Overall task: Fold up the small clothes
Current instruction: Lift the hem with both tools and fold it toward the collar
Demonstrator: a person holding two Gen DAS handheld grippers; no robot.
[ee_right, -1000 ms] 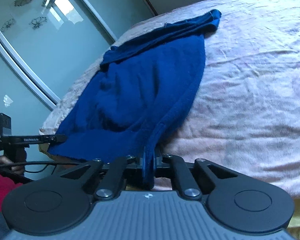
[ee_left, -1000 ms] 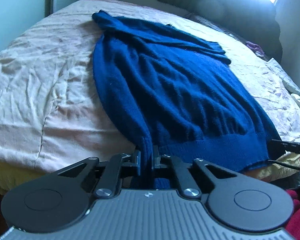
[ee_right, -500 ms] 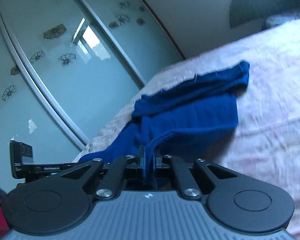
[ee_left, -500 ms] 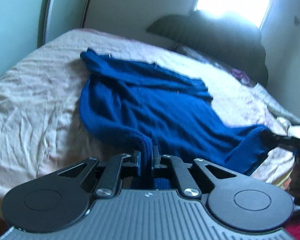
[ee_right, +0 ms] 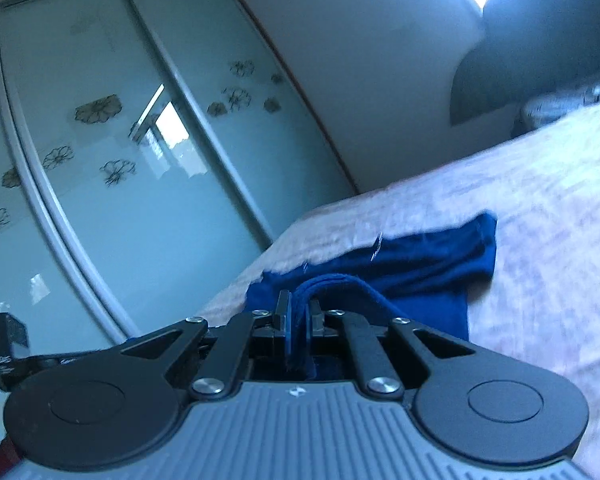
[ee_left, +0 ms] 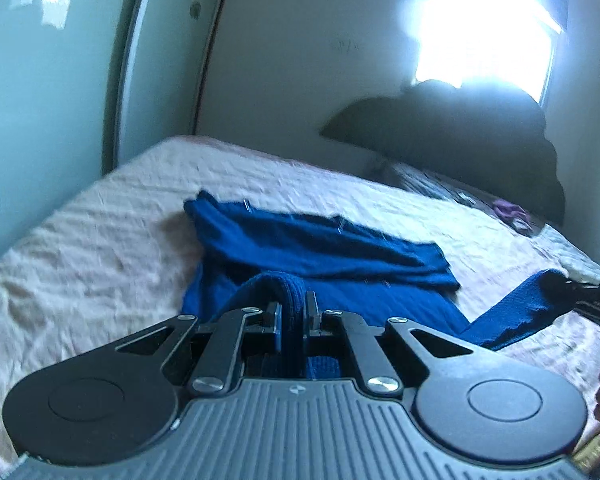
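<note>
Your left hand-held gripper (ee_left: 293,316) and right hand-held gripper (ee_right: 298,320) each clench the dark blue knitted sweater (ee_left: 320,248); its remainder lies ahead on the pink bed (ee_left: 100,248).

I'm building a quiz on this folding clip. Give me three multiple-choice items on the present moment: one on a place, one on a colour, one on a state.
1. Where does the sweater partly lie?
A. on a chair
B. on the bed
C. on the floor

2. What colour is the sweater?
A. dark blue
B. red
C. white

3. How do the jaws of the left gripper and right gripper stand?
A. both open
B. one open
C. both shut on fabric

Answers: 1 B, pink bedspread lies under it; 2 A, the knit is dark blue in both views; 3 C, blue cloth sits pinched in each.
</note>
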